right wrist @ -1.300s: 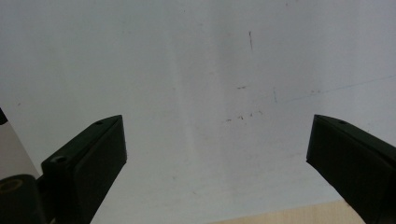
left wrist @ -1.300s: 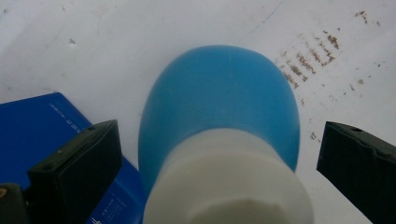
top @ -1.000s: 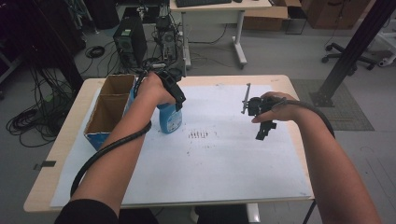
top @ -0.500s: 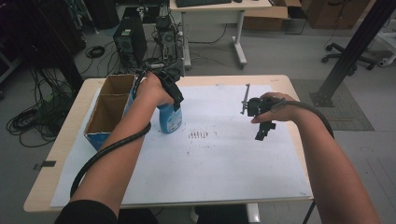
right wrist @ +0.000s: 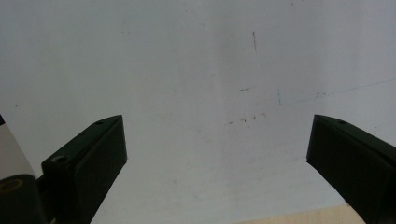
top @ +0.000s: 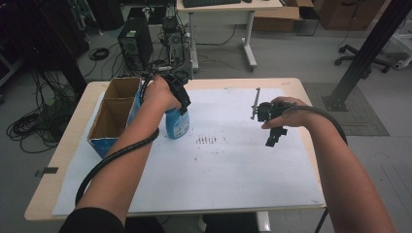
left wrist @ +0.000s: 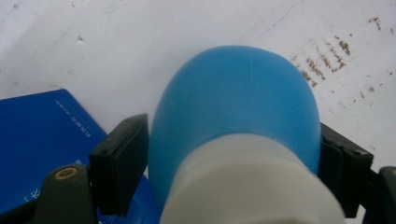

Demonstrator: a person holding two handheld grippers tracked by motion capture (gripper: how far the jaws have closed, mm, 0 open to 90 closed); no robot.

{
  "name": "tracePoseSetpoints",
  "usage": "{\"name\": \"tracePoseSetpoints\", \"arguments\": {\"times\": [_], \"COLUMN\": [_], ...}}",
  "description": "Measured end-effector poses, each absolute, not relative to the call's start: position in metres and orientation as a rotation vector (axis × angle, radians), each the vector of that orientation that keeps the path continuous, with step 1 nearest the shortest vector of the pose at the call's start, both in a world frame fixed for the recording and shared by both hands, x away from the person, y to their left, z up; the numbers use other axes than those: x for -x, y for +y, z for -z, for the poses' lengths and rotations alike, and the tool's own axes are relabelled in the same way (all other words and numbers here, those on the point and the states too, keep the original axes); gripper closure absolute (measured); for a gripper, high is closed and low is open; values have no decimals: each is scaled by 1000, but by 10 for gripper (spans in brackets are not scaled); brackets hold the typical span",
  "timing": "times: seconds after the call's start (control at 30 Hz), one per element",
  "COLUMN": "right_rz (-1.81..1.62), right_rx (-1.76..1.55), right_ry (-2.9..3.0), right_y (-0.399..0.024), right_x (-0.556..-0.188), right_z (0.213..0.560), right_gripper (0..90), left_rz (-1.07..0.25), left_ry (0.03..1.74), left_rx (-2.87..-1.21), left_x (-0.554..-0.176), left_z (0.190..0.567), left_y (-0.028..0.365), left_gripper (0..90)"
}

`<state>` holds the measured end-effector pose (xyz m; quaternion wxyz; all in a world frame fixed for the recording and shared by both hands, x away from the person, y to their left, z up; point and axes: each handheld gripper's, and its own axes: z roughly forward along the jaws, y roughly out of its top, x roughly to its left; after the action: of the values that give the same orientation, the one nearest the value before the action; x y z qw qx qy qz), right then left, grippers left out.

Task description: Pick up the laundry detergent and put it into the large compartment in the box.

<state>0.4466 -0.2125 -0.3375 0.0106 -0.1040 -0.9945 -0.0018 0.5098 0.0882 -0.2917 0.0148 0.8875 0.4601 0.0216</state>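
- We count one blue bottle (top: pixel 177 124), upright on the white sheet (top: pixel 218 165), just right of the one cardboard box (top: pixel 112 116), which has two compartments.
- We see the left gripper (left wrist: pixel 233 154) clamped around the bottle, one pad at 9 o'clock and one at 3 o'clock; its jaws have just been closing.
- We see the right gripper (right wrist: pixel 217 154) at 3 o'clock from the bottle, well apart, jaws spread wide and holding nothing.
- One patch of dark marks (top: pixel 208 141) lies between them.
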Motion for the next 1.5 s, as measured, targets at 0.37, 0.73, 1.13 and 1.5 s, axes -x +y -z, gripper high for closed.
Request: {"name": "tracePoseSetpoints", "arguments": {"times": [0.37, 0.73, 1.13, 1.5], "right_rz": [2, 4, 10, 5], "right_rx": [304, 317, 318, 313], "right_ry": [-3100, -3100, -3093, -3097], "right_y": [-210, -210, -211, -209], "right_x": [-447, -447, -447, -445], "right_z": [341, 340, 343, 342], "right_gripper": [50, 50, 52, 53], "left_rz": [-39, -44, -53, -86], "left_ry": [1445, 1495, 1498, 1450], "left_rx": [-2748, -2749, -2751, -2780], "left_x": [-511, -512, -511, -507], "left_z": [293, 294, 294, 293], "left_y": [87, 88, 86, 82], "left_gripper": [301, 351, 371, 377]}}
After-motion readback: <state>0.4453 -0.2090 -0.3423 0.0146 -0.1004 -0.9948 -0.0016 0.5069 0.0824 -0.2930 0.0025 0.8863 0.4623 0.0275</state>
